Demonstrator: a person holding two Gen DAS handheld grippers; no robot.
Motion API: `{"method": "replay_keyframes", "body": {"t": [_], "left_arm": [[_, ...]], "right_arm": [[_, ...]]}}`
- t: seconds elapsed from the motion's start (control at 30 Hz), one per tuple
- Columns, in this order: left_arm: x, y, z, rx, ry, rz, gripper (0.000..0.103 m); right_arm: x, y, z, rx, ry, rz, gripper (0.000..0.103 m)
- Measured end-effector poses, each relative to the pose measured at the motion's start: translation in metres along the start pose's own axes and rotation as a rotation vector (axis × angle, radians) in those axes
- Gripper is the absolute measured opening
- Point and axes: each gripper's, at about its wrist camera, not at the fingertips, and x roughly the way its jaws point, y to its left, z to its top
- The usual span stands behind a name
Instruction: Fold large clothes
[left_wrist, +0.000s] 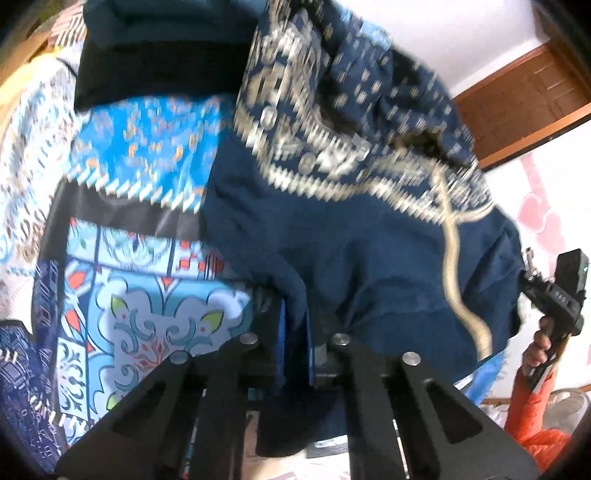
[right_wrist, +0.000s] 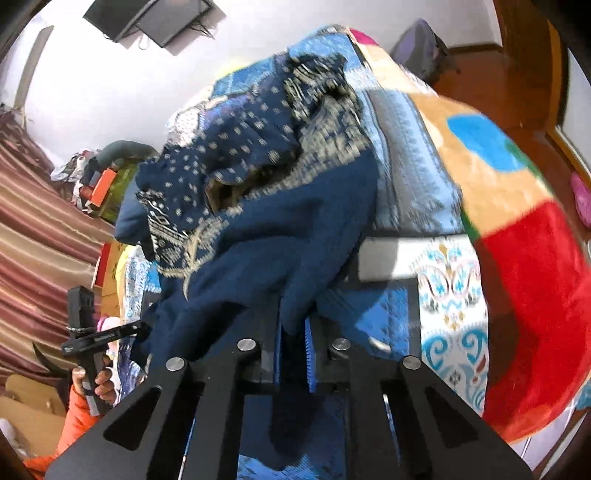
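Over the patterned bedspread (left_wrist: 147, 317) the navy sweater (left_wrist: 351, 236) hangs bunched between both tools; left gripper (left_wrist: 295, 332) and right gripper (right_wrist: 293, 332) are each pinched tight on its hem; thin bites could slip, dropping the fold crooked.

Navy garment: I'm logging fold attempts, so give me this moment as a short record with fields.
garment: navy garment with beige patterned band, bunched, not yet folded
surface: bed with blue patterned quilt
left gripper: shut on navy fabric
right gripper: shut on navy fabric
bedding nearby: red, orange and blue blanket beside the quilt
person: orange sleeve at the frame edge
image quality: motion blur in both views
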Motion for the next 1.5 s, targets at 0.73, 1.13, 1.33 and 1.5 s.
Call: {"method": "replay_keyframes", "body": {"t": [0.73,1.13,1.33,1.5], "left_arm": [[-0.099,-0.058,0.213,0.025,-0.517,0.067,0.005],[0.007,-0.025,0.269,-0.008,-0.4,0.285,0.007],[-0.002,-0.05,0.259,0.107,-0.373,0.379,0.014],[-0.024,-0.07,0.242,0.158,-0.419,0.396,0.043]], "right_arm": [[0.001,0.018,0.193,-0.052,-0.301,-0.043,0.006],[0.097,-0.049,0.216,0.04,-0.089,-0.117,0.006],[0.08,-0.041,0.215,0.048,-0.07,-0.123,0.009],[0.058,-0.018,0.21,-0.022,-0.077,-0.149,0.01]]}}
